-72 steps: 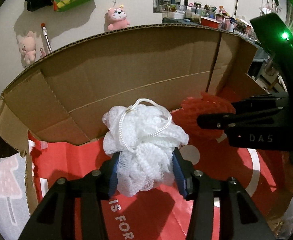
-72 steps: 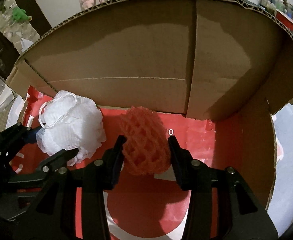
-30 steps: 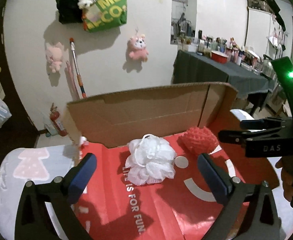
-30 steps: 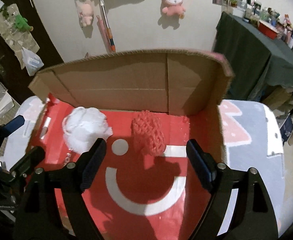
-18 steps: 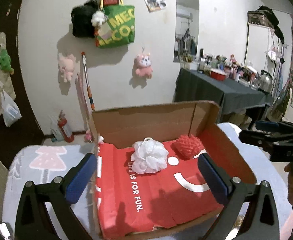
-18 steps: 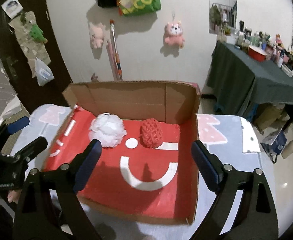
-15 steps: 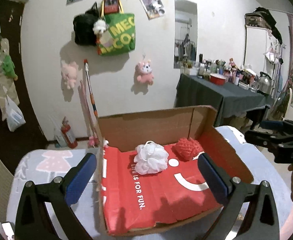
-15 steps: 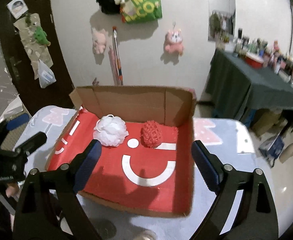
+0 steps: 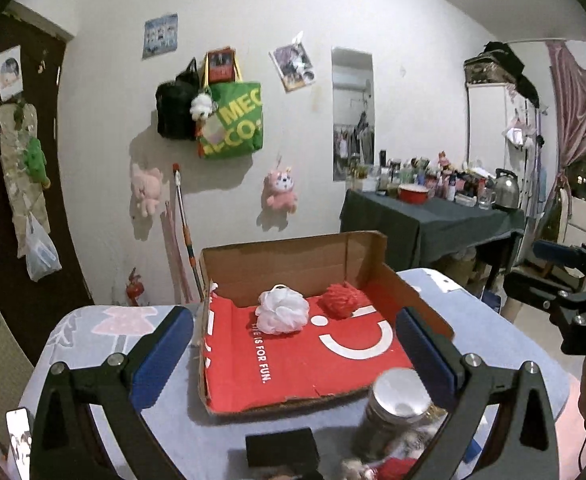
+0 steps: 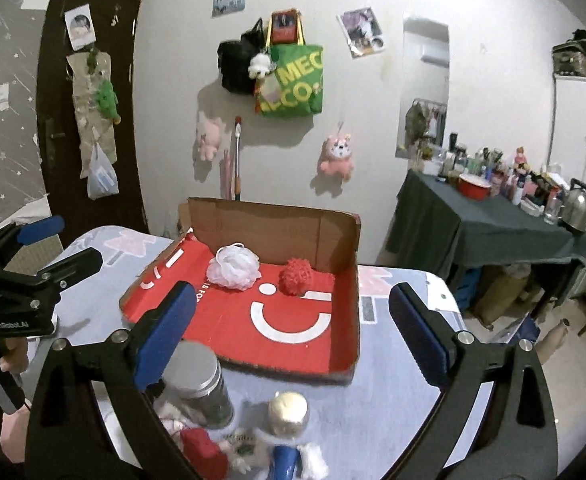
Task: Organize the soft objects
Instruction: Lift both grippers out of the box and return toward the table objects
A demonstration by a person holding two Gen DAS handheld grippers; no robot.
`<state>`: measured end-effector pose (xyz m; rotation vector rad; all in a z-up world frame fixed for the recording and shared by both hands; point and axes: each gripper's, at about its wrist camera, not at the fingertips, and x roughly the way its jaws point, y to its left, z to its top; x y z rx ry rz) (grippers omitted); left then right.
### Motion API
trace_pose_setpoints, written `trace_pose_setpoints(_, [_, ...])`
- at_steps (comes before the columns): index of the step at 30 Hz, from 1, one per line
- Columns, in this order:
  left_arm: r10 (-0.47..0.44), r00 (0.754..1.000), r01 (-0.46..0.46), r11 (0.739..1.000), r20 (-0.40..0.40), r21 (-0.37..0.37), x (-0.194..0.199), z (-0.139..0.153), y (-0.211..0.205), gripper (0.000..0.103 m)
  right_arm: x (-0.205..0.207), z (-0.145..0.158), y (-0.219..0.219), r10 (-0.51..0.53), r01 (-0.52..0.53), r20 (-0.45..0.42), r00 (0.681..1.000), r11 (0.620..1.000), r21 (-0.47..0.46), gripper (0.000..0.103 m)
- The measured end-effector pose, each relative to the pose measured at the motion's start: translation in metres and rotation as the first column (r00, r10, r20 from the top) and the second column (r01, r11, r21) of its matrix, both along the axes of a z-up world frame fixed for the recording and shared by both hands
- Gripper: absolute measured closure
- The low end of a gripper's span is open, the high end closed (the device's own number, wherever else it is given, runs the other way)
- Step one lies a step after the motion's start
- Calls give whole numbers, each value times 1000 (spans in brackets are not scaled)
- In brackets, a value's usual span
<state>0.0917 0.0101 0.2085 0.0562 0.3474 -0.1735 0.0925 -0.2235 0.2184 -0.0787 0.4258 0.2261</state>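
An open cardboard box [image 9: 293, 258] with a red printed floor stands on the table. Inside, near its back wall, a white mesh bath pouf [image 9: 281, 314] [image 10: 233, 267] lies to the left of a red mesh ball [image 9: 342, 299] [image 10: 296, 276], with a small gap between them. My left gripper [image 9: 293, 340] is open, held well back from the box, with nothing in its grip. My right gripper [image 10: 291, 312] is likewise back from the box; its jaws are still opening and they hold nothing. Each gripper shows at the edge of the other's view.
A jar with a metal lid [image 9: 397, 412] [image 10: 197, 384], a small black box [image 9: 281, 446], a gold-capped bottle [image 10: 289, 412] and soft bits crowd the table's near edge. A dark-clothed table [image 10: 485, 224] with many items stands at the right. Bags and plush toys hang on the wall.
Both grippers have let go of the pouf and the ball, opened wide and drawn back and upward from the box. The jar and clutter at the near edge have come into view.
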Motion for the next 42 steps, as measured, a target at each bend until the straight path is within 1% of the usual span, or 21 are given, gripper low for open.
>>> trace_pose_setpoints(5, [-13, 997, 12, 1000, 78, 14, -40, -15, -12, 0, -41, -17, -6, -16, 16, 56, 998, 1000, 6, 4])
trace_pose_setpoints(7, [-17, 995, 17, 1000, 94, 10, -50, -21, -15, 0, -56, -27, -9, -31, 30, 75, 997, 999, 15, 4])
trace_pose_setpoints(11, [-32, 995, 35, 999, 98, -26, -70, -40, -20, 0, -85, -48, -10, -76, 77, 130, 989, 997, -6, 3])
trace_pose_setpoints(12, [-31, 994, 34, 999, 102, -25, -75, -45, -21, 0, -91, -54, -10, -87, 89, 137, 987, 996, -9, 1])
trace_pose_setpoints(14, [-34, 995, 38, 999, 98, -31, -81, -58, -23, 0, -101, -67, -11, -94, 96, 147, 985, 995, -6, 0])
trace_pose_setpoints(16, [-35, 997, 38, 998, 73, -43, -84, -71, -26, 0, -106, -77, -11, -99, 101, 144, 985, 995, -6, 0])
trace_pose_setpoints(20, [-30, 999, 31, 998, 31, -46, -85, -97, -29, 0, -109, -102, -12, -109, 109, 118, 987, 994, 2, 0])
trace_pose_setpoints(22, [-13, 1000, 14, 999, 11, -38, -85, -111, -30, 0, -107, -118, -10, -108, 109, 85, 990, 994, 4, 0])
trace_pose_setpoints(27, [-2, 997, -1, 999, -76, -39, -79, -145, -28, 0, -98, -152, -7, -107, 107, 2, 994, 994, 15, 0])
trace_pose_setpoints(31, [15, 992, -18, 1000, -123, -22, -74, -163, -24, 0, -90, -176, -4, -114, 115, -51, 992, 993, 3, 0])
trace_pose_setpoints(35, [25, 986, -29, 999, -167, -25, -69, -173, -17, 0, -86, -190, -2, -110, 110, -82, 991, 994, 1, 0])
trace_pose_setpoints(39, [31, 982, -34, 999, -186, -10, -67, -175, -8, 0, -81, -195, 1, -102, 104, -103, 989, 995, 7, 0])
trace_pose_setpoints(42, [53, 980, -53, 999, -193, 6, -66, -174, 5, 0, -78, -197, 2, -97, 98, -113, 989, 995, 2, 0])
